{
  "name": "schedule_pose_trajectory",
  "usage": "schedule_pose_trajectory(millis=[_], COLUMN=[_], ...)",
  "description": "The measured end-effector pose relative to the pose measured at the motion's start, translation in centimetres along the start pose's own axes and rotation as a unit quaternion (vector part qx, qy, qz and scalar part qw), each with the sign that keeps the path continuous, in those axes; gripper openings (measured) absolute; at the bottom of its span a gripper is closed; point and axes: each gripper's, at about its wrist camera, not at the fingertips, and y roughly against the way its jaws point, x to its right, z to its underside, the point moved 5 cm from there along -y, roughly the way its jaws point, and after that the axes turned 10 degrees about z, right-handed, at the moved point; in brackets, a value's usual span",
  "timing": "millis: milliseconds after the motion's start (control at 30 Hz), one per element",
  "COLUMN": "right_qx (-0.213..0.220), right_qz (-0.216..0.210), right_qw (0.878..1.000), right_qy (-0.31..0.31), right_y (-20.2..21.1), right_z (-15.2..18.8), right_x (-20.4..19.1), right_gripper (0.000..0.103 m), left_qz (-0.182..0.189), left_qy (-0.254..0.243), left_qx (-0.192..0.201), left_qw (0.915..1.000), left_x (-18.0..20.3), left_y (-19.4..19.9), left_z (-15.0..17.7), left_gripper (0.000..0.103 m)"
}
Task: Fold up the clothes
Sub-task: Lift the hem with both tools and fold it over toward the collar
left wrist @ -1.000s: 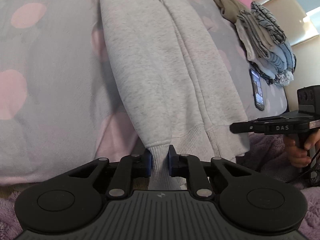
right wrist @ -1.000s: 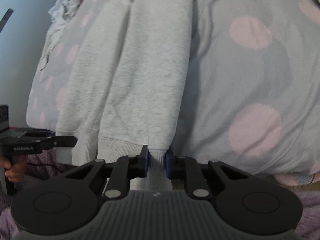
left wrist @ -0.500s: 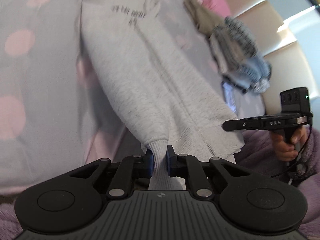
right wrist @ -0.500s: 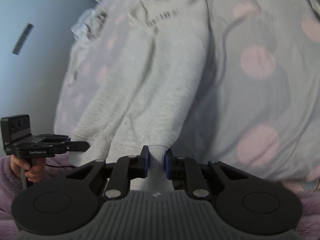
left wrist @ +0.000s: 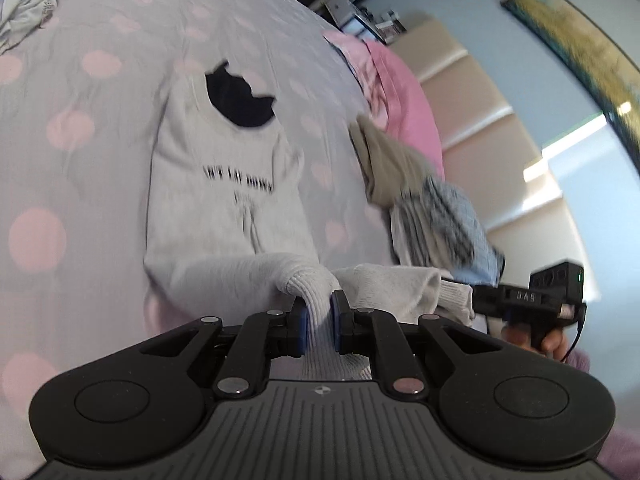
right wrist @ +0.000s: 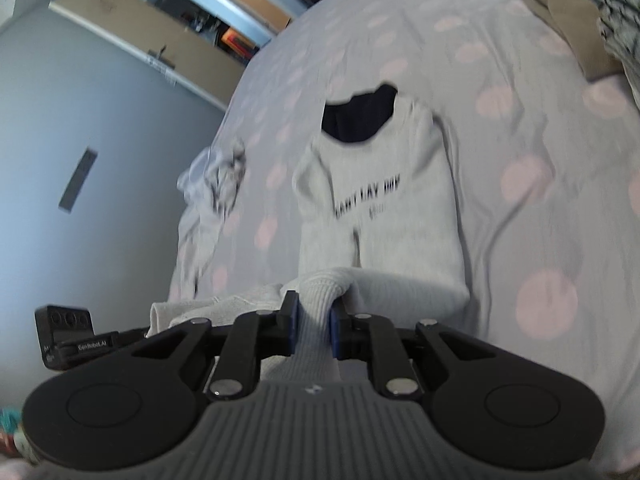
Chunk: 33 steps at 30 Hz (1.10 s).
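The left gripper [left wrist: 319, 314] grasps the ribbed hem of the grey sweatshirt [left wrist: 224, 216]. The right gripper [right wrist: 314, 320] grasps the same hem, lifted above the bed [right wrist: 520, 128].

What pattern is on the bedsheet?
The bedsheet is pale grey with pink polka dots, clearest in the right wrist view.

sweatshirt [left wrist: 224, 208] on bed [left wrist: 60, 160] | folded pile [left wrist: 424, 208] right of it
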Motion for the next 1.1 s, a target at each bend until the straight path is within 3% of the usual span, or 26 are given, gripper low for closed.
schedule_pose_trajectory(millis=[100,233,633,733,867,1100], right_qx=[-0.002,-0.037,-0.148,-0.170,-0.148,-0.045], right_qz=[0.004,0.010,0.031,0.039,0.030,0.012], right_qw=[1.000,0.999,0.986,0.982,0.987,0.997], right_qy=[-0.004,0.010,0.069,0.068,0.050,0.055], right_y=[-1.4,-2.9,-3.0,-3.4,-2.7,-0.3], right_z=[-2.2,-1.9,7.2,9.3,9.2,2.9], right_x=[-0.1,0.5,2.0,2.5,2.8,0.0], right_gripper=[0.017,0.017,0.017,0.017,0.017,0.017], left_qz=[-0.012,-0.024,-0.045,-0.049,-0.046,-0.029], left_qy=[-0.001,0.005,0.030,0.033,0.034,-0.015], left_qx=[-0.006,-0.045,-0.148,-0.152,-0.135,-0.054], left_qw=[0.9999,0.9987,0.9875,0.9866,0.9892,0.9980], left_x=[-0.8,-2.0,-3.1,-3.3,-3.1,0.0], left_y=[-1.2,-1.9,-1.7,-1.6,-1.1,0.7], left_z=[-2.1,-1.3,8.8,10.2,10.4,3.3], left_gripper=[0.010,0.010,0.009,0.009,0.009,0.009])
